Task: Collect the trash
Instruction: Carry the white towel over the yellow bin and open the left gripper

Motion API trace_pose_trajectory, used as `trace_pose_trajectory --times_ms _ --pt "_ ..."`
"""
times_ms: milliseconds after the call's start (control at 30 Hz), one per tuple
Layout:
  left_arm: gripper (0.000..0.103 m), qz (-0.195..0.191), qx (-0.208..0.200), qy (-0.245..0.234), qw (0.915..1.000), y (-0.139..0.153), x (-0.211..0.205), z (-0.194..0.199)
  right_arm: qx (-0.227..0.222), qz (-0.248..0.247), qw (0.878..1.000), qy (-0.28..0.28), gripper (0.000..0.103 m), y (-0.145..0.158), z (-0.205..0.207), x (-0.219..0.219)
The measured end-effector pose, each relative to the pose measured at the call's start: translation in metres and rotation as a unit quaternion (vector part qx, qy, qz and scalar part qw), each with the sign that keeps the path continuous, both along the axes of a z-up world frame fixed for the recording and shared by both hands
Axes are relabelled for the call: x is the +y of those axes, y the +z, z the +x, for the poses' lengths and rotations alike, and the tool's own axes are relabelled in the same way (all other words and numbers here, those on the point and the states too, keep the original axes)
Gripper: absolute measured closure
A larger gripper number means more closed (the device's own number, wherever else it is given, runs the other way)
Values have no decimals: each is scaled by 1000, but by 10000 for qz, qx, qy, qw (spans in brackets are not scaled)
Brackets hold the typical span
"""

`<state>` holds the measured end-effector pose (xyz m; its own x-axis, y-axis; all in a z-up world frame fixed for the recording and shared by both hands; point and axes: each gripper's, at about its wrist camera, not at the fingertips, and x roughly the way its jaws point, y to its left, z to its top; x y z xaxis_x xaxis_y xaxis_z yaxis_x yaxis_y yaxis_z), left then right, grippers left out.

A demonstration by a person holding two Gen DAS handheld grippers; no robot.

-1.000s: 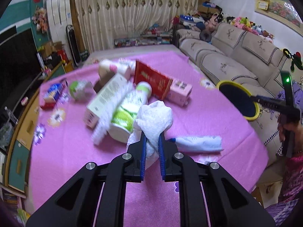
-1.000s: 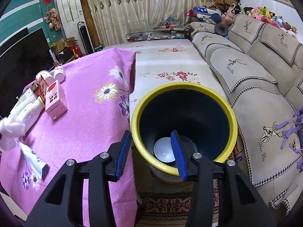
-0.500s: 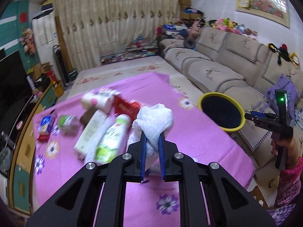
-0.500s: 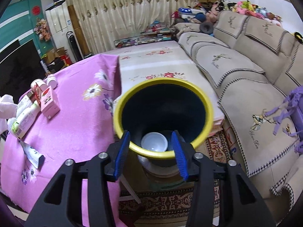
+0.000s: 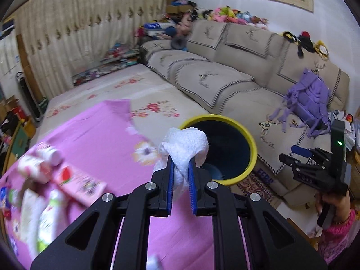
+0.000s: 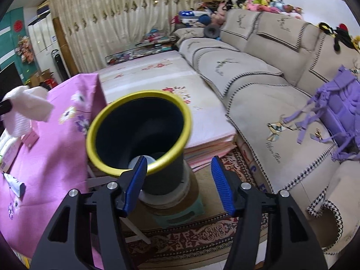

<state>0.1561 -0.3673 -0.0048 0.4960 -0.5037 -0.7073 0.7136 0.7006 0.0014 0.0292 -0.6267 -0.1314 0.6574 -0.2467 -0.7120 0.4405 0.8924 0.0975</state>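
My left gripper (image 5: pixel 180 171) is shut on a crumpled white tissue (image 5: pixel 185 145), held above the pink tablecloth's right edge, just short of the yellow-rimmed dark bin (image 5: pixel 246 139). In the right wrist view the same tissue (image 6: pixel 27 105) shows at the far left, beside the bin (image 6: pixel 105 117), which has a pale round object at its bottom. My right gripper (image 6: pixel 178 177) hangs in front of the bin, its jaws opening with nothing between them. It also appears at the right of the left wrist view as the right gripper (image 5: pixel 290 155), held by a hand.
Pink carton (image 5: pixel 81 183), bottles and a white tube (image 6: pixel 14 182) lie on the pink cloth (image 5: pixel 99 139). The bin stands on a green stool (image 6: pixel 180 216) over a patterned rug. A beige sofa (image 6: pixel 258 85) with a purple bag (image 6: pixel 342 114) runs along the right.
My left gripper has swung right with the tissue, from over the pile of trash to beside the bin. My right gripper has drawn back from the bin and its jaws have widened.
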Motion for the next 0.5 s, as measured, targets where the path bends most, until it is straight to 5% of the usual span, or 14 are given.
trace_pose_trajectory --times_ms 200,500 --pt "91 207 314 -294 9989 -34 -79 24 61 124 9998 -176 44 -12 -10 -23" --pt "90 663 732 -373 9944 -98 -144 49 84 281 9990 -342 44 -26 -19 -42"
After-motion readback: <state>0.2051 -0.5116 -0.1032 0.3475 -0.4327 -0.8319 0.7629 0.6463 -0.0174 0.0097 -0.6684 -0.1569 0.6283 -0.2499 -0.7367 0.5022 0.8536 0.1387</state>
